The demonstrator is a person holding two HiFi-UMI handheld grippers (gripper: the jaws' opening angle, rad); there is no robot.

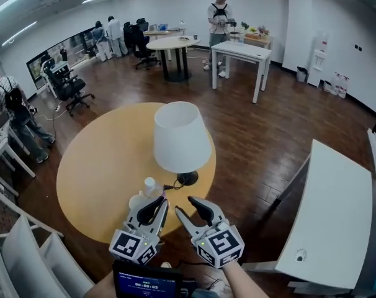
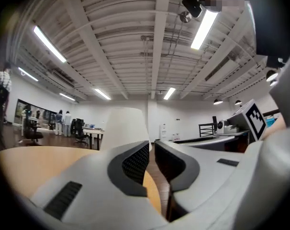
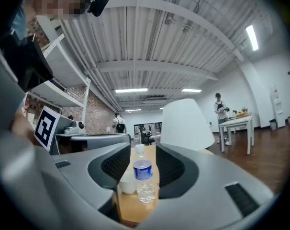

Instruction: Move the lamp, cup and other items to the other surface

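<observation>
Right gripper (image 1: pixel 185 205) fingers stand apart, empty: slide them to 12 o'clock round the bottle (image 3: pixel 144 176), missing the cup (image 3: pixel 127 182) at 11; left gripper (image 1: pixel 160 201) fingers barely parted, empty

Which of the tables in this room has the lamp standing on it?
The round yellow table in the foreground; the lamp stands near its right edge. The other tables are white.
</observation>
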